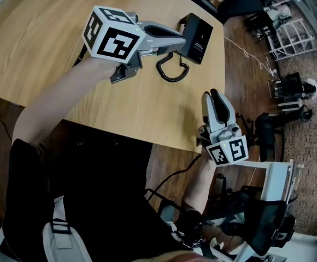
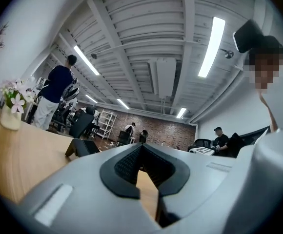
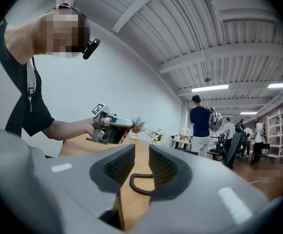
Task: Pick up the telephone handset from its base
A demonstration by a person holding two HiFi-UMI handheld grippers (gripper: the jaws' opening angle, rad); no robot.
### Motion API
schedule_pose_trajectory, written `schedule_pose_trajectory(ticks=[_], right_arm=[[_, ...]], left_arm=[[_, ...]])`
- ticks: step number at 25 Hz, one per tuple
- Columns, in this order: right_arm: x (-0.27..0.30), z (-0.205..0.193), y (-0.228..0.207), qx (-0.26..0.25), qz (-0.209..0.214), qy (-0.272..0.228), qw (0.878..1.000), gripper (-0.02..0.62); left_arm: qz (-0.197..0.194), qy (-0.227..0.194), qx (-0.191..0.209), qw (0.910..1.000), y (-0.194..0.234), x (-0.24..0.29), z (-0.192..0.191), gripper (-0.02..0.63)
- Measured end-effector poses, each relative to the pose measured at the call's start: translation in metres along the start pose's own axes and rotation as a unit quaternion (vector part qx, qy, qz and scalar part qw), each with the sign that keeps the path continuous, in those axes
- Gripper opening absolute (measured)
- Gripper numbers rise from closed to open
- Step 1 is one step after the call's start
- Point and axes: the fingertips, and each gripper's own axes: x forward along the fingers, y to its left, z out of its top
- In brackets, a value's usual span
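A black telephone (image 1: 197, 37) stands near the far right corner of the wooden table (image 1: 43, 48), its coiled cord (image 1: 172, 70) lying in front of it. My left gripper (image 1: 181, 39) hovers over the table, jaws shut and empty, tips close beside the phone's left side. In the left gripper view the telephone (image 2: 83, 147) shows low at the left, past the shut left gripper (image 2: 141, 147). My right gripper (image 1: 216, 96) is beyond the table's right edge, pointing at the phone's side of the table. In its own view the right gripper (image 3: 141, 152) stands open, with the cord (image 3: 140, 182) seen through the gap.
A vase of white flowers (image 2: 10, 106) stands at the table's far end. People stand and sit in the room behind, one person (image 2: 53, 96) near the table. Office chairs (image 1: 289, 86) and a white rack (image 1: 289, 37) stand on the floor at the right.
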Motion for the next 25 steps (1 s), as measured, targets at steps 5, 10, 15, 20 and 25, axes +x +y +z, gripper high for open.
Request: schedule_pose_trajectory(ticks=[5, 10, 15, 20, 25], right_arm=[[0.043, 0.011, -0.029, 0.006, 0.003, 0.001, 1.000, 0.092], [0.082, 0.005, -0.078, 0.015, -0.057, -0.007, 0.998, 0.092], [0.103, -0.007, -0.132, 0.019, -0.115, -0.015, 0.993, 0.092], [0.123, -0.025, -0.154, -0.017, -0.128, -0.019, 0.991, 0.092], [0.124, -0.046, -0.155, -0.017, -0.118, -0.004, 0.993, 0.092]], left_arm=[[0.042, 0.009, -0.056, 0.9975, 0.067, 0.017, 0.013, 0.002], [0.094, 0.006, -0.135, 0.9864, 0.147, 0.034, -0.011, 0.094], [0.101, 0.017, -0.173, 0.9796, 0.181, 0.053, -0.039, 0.156], [0.103, 0.058, -0.157, 0.9805, 0.192, 0.079, -0.060, 0.160], [0.107, 0.086, -0.132, 0.9816, 0.194, 0.098, -0.062, 0.178]])
